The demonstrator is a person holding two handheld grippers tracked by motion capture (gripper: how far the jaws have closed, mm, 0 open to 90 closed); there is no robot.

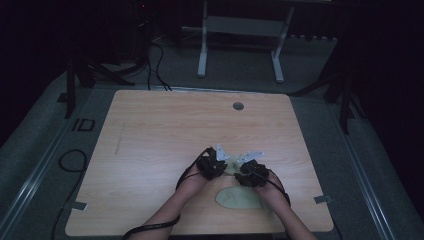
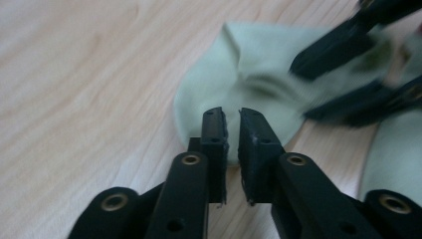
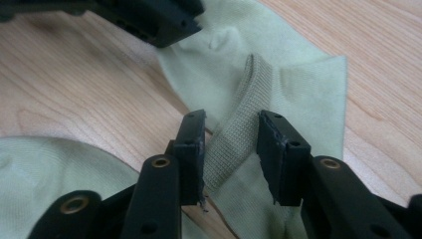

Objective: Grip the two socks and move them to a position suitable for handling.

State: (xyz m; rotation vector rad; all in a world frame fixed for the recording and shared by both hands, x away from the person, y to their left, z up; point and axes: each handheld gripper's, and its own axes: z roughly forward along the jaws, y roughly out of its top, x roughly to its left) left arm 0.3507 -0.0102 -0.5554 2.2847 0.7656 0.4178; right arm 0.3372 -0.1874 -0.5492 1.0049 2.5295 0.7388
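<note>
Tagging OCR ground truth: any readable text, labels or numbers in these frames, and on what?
"ID": large dark letters on the grey floor mat left of the light wooden table.
Faint dotted line of marks near the table's left edge: too small to read.
Pale green fabric socks and black gripper jaws: no print or label visible.

The wooden table [image 1: 165, 145] is seen whole from above and behind the person, while the pale green sock [image 2: 249, 74] is viewed closely along each gripper's jaws, from opposite sides, in both gripper views.
</note>
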